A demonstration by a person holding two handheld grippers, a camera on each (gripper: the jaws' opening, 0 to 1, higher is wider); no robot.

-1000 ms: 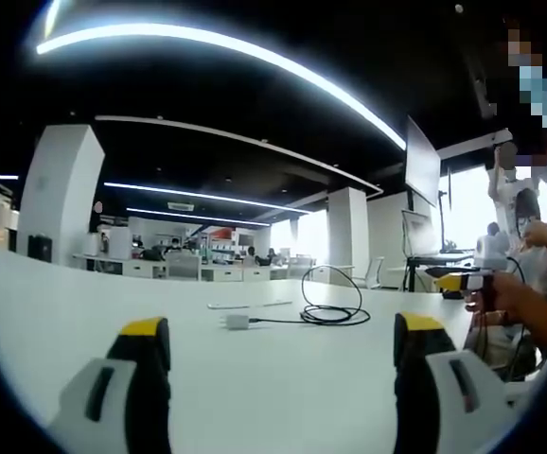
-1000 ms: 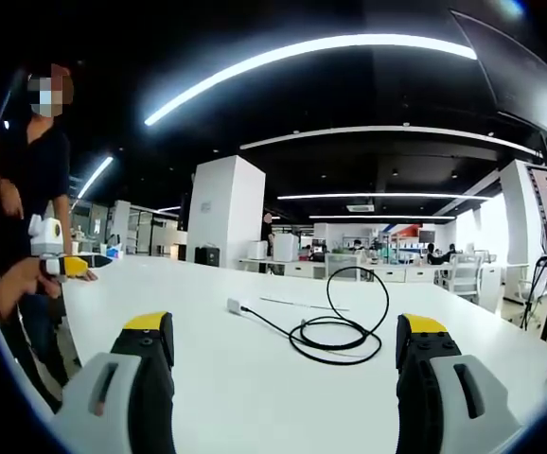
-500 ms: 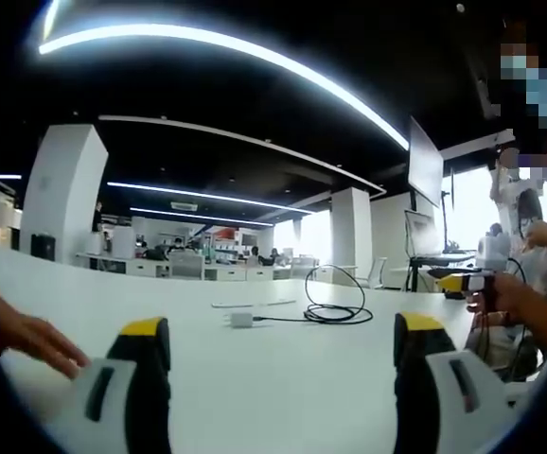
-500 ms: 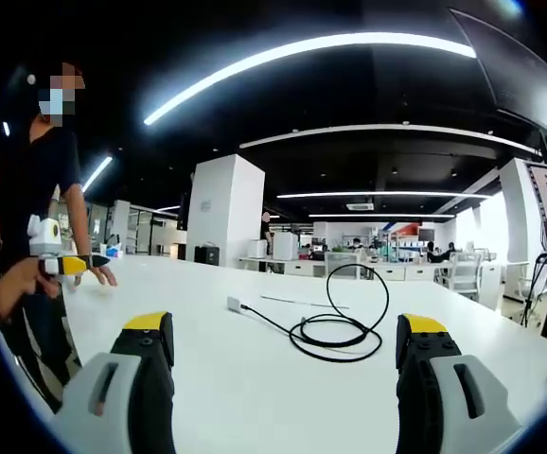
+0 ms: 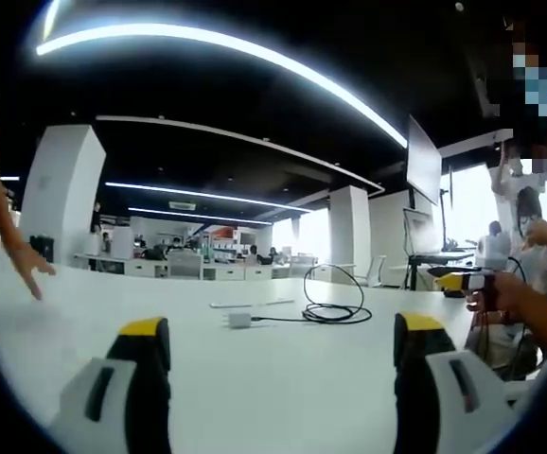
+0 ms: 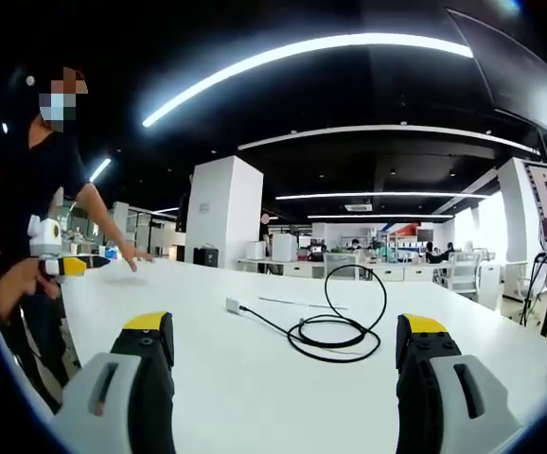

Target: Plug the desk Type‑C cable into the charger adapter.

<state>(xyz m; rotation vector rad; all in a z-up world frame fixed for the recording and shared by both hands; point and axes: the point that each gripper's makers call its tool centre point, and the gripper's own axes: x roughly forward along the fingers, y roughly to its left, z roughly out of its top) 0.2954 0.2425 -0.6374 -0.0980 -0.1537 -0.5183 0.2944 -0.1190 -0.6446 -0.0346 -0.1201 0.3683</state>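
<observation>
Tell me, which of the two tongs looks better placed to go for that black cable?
Probably the right tongs: the coiled black cable lies close ahead between their open jaws. From the left tongs, the same cable and small white adapter look farther off.

cable: 1 | charger adapter: 1 | table: 1 | gripper: 2

A white worktop stretches toward an open office with a white pillar, ceiling light strips and a monitor. A person in a dark shirt stands beside it.
</observation>
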